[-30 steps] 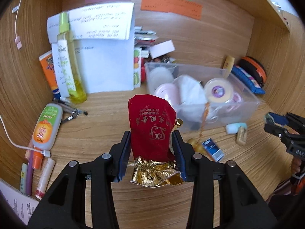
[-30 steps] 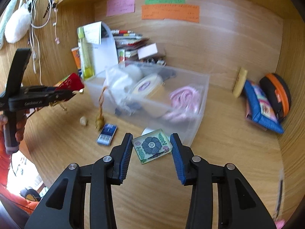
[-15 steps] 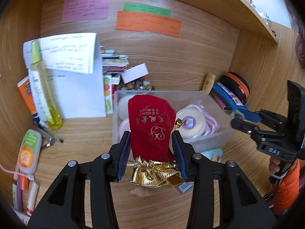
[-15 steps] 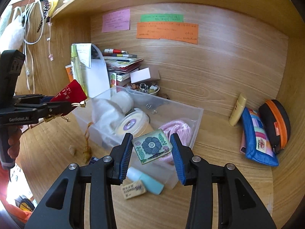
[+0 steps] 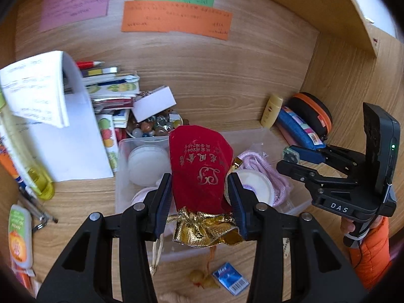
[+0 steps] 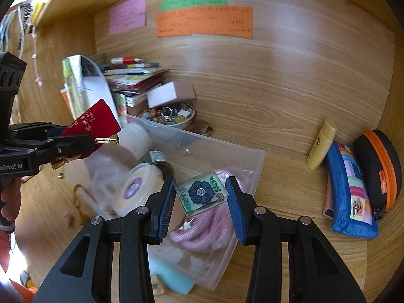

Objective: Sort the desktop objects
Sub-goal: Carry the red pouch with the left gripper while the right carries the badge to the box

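My left gripper (image 5: pixel 200 189) is shut on a red velvet pouch (image 5: pixel 200 166) with a gold cuff, held above the clear plastic bin (image 5: pixel 121 171). The right wrist view shows that pouch (image 6: pixel 93 123) and the left gripper (image 6: pixel 75 139) at the left, over the bin's (image 6: pixel 255 174) left end. My right gripper (image 6: pixel 201 194) is shut on a square glass tile (image 6: pixel 201 193) with a dark blue flower, above the pink cord (image 6: pixel 209 224) in the bin. In the left wrist view the right gripper (image 5: pixel 290 155) hangs at the bin's right side with the tile barely showing.
The bin holds a white jar (image 5: pixel 147 164), a round tape roll (image 6: pixel 136 186) and the cord. Papers and books (image 5: pixel 111 85) and a bead bowl (image 6: pixel 174 118) stand behind it. A cream tube (image 6: pixel 320 149), a blue pouch (image 6: pixel 351 192) and an orange-trimmed case (image 6: pixel 381 166) lie right. A small blue card (image 5: pixel 229 277) lies in front.
Both grippers have moved forward toward the back wall and now hang over the bin, each still holding its object. The bin looms larger and lower in both views.
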{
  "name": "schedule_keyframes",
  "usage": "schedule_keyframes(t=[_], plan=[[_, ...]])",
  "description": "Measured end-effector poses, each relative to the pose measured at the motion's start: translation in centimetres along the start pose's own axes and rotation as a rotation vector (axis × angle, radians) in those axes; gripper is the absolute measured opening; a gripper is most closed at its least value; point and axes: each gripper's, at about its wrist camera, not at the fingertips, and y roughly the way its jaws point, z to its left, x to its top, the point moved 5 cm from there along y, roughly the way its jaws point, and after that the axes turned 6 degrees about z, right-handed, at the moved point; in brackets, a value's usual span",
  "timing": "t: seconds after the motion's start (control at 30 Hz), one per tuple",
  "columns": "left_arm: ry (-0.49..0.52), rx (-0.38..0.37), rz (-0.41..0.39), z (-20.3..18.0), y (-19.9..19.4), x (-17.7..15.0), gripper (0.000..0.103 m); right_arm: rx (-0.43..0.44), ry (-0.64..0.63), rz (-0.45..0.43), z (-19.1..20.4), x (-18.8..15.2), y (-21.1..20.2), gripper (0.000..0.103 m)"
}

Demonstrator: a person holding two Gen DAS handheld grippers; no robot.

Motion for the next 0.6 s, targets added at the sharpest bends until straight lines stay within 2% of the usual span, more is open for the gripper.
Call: schedule_keyframes(t=[0.27, 0.6], plan=[[0.028, 0.001, 0.056, -0.4, 3.5, 0.9, 0.042, -0.023, -0.008, 0.057, -0.9, 0.9, 2.2, 0.037], [0.009, 0.005, 0.070, 0.1, 5.3, 0.7, 0.045, -0.049, -0.077, 0.136, -1.1, 1.4, 4.9, 0.037]])
